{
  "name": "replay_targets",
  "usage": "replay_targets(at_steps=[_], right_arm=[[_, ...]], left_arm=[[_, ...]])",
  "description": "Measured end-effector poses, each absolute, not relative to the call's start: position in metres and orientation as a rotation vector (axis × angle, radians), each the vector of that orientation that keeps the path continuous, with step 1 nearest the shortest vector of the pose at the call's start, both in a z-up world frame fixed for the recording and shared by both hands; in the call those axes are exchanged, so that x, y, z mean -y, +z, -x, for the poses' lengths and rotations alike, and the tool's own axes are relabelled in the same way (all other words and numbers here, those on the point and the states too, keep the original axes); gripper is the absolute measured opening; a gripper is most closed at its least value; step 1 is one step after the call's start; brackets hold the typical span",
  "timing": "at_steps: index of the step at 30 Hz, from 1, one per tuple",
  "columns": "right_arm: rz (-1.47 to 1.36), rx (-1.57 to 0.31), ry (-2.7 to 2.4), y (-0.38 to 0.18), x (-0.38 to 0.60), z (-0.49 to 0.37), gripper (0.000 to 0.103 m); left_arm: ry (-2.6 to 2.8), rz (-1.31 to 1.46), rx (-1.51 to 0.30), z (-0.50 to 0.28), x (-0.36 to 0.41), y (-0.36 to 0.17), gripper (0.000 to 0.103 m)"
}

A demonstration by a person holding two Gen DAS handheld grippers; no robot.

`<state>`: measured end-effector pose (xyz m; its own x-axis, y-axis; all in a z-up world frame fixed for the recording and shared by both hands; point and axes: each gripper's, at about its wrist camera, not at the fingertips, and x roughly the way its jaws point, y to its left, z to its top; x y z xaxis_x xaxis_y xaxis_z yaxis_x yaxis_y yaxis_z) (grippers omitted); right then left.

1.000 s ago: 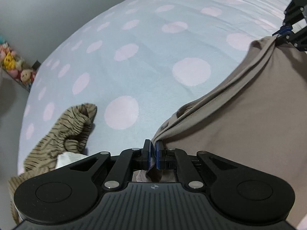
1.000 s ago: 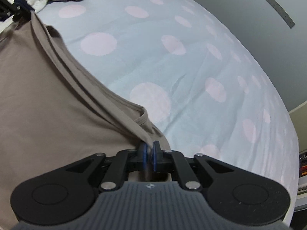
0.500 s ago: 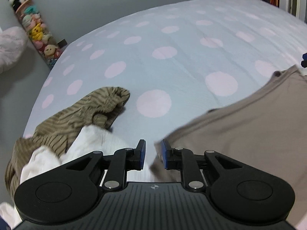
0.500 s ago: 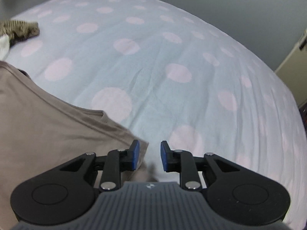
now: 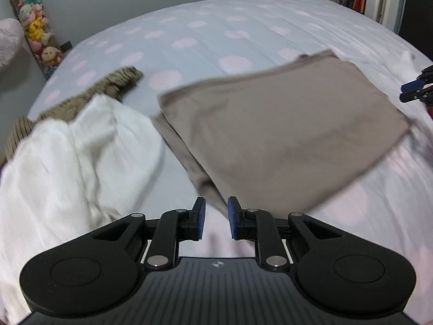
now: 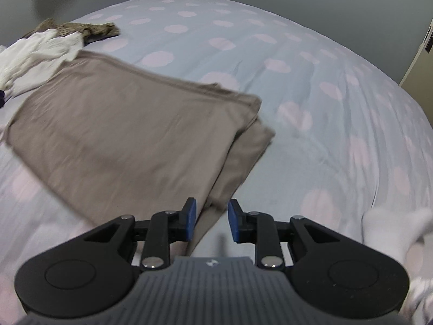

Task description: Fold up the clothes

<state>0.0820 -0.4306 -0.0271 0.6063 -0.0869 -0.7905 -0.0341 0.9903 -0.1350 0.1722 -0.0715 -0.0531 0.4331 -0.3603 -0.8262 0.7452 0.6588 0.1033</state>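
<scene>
Taupe jersey, folded into a rough rectangle, is what we see lying flat on the polka-dot bedsheet (image 5: pixel 243 27): this taupe garment (image 5: pixel 284 124) fills the middle of both wrist views. From our left gripper (image 5: pixel 215 218) it spreads away toward one o'clock, one folded corner reaching down almost between the blue pads, yet nothing is pinched there; those jaws stand apart, released, having just been opening. Our right gripper (image 6: pixel 212 220) looks at the same garment toward eleven o'clock, and its jaws have likewise just been opening, with a lower flap of cloth lying on the sheet under the gap, not pressed by either pad. At nine o'clock from the left gripper lies a crumpled white garment (image 5: pixel 70 146), just beside the taupe one, and beyond it at ten o'clock a brown striped garment (image 5: pixel 113 84). Plush toys (image 5: pixel 35 27) hang against the grey wall at far left.
</scene>
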Motion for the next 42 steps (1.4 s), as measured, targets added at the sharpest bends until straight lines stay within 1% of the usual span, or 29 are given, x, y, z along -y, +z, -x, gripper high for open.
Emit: replay_targets(at_steps=[1, 2, 4, 8, 12, 14, 15, 17, 23, 26, 30, 32, 33, 34, 38, 40, 42], right_arm=[[0.147, -0.915, -0.031, -0.03, 0.426, -0.072, 0.031], [0.151, -0.911, -0.032, -0.033, 0.423, -0.065, 0.036], [0.137, -0.896, -0.036, -0.04, 0.418, -0.052, 0.038], [0.113, -0.867, -0.063, -0.056, 0.415, -0.037, 0.038], [0.077, -0.873, -0.075, -0.068, 0.417, -0.033, 0.038], [0.096, -0.867, -0.076, -0.068, 0.414, -0.034, 0.039], [0.098, -0.86, -0.071, -0.068, 0.414, -0.034, 0.039], [0.094, -0.849, -0.065, -0.068, 0.413, -0.034, 0.041], [0.078, -0.849, -0.075, -0.071, 0.414, -0.033, 0.041], [0.082, -0.843, -0.081, -0.069, 0.414, -0.032, 0.041], [0.105, -0.836, -0.093, -0.067, 0.412, -0.028, 0.041], [0.141, -0.835, -0.092, -0.067, 0.407, -0.025, 0.041], [0.165, -0.833, -0.09, -0.067, 0.404, -0.024, 0.041], [0.193, -0.829, -0.085, -0.067, 0.4, -0.024, 0.041], [0.314, -0.811, -0.048, -0.069, 0.383, -0.02, 0.042], [0.418, -0.794, -0.035, -0.072, 0.37, -0.016, 0.044], [0.533, -0.785, -0.017, -0.078, 0.357, -0.013, 0.044]], left_arm=[[-0.727, -0.504, -0.88, -0.167, 0.071, -0.059, 0.016], [-0.728, -0.507, -0.885, -0.162, 0.07, -0.065, 0.016], [-0.728, -0.504, -0.894, -0.155, 0.069, -0.076, 0.016], [-0.718, -0.468, -0.907, -0.154, 0.071, -0.094, 0.016], [-0.71, -0.446, -0.899, -0.156, 0.073, -0.1, 0.016], [-0.728, -0.438, -0.902, -0.157, 0.073, -0.097, 0.005], [-0.737, -0.439, -0.901, -0.156, 0.074, -0.095, 0.001], [-0.728, -0.473, -0.889, -0.153, 0.074, -0.09, 0.001], [-0.681, -0.558, -0.927, -0.151, 0.059, -0.088, 0.0], [-0.662, -0.531, -0.953, -0.152, 0.047, -0.092, 0.0], [-0.648, -0.511, -0.903, -0.14, 0.041, -0.09, 0.0], [-0.655, -0.553, -0.86, -0.131, 0.046, -0.089, 0.007], [-0.659, -0.584, -0.838, -0.127, 0.05, -0.089, 0.012], [-0.666, -0.616, -0.814, -0.122, 0.055, -0.089, 0.016], [-0.681, -0.752, -0.716, -0.105, 0.073, -0.092, 0.021], [-0.679, -0.831, -0.659, -0.097, 0.083, -0.096, 0.027], [-0.672, -0.909, -0.611, -0.09, 0.092, -0.102, 0.031]])
